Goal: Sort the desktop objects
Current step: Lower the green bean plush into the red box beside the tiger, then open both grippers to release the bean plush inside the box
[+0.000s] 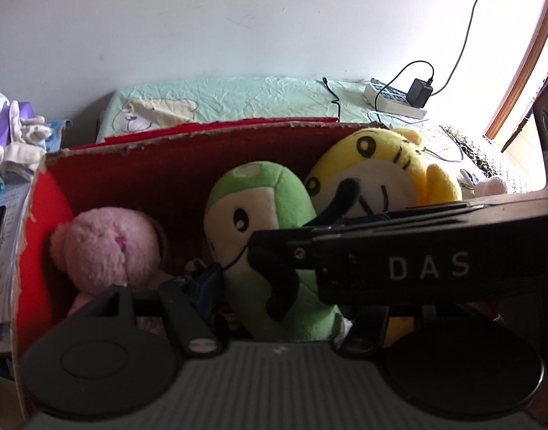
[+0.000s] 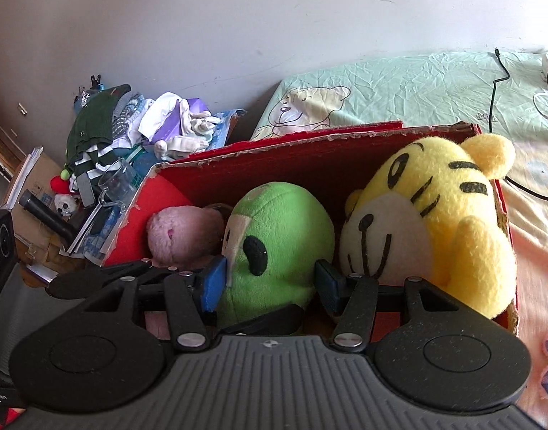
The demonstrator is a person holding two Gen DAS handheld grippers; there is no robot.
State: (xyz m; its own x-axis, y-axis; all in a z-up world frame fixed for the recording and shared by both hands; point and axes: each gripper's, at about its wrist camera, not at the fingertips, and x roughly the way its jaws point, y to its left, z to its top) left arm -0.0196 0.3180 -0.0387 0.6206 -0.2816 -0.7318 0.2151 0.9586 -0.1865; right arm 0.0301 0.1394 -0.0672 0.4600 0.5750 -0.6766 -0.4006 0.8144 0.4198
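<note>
Plush toys (image 2: 274, 236), red box (image 2: 310, 150), green bedsheet (image 2: 399, 86), white wall (image 2: 238, 10)

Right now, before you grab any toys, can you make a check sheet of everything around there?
Surface: green bear-print sheet, wrinkled.
Job's things: red box holds pink plush, green plush and yellow tiger plush, side by side.
Clutter: pile of clothes and gloves beside the box.
Grippers: right gripper has a pad on each side of the green plush, squeeze unclear; left gripper partly hidden, state unclear.
Cables: black cable and charger at a power strip.
Surroundings: plain wall.
</note>
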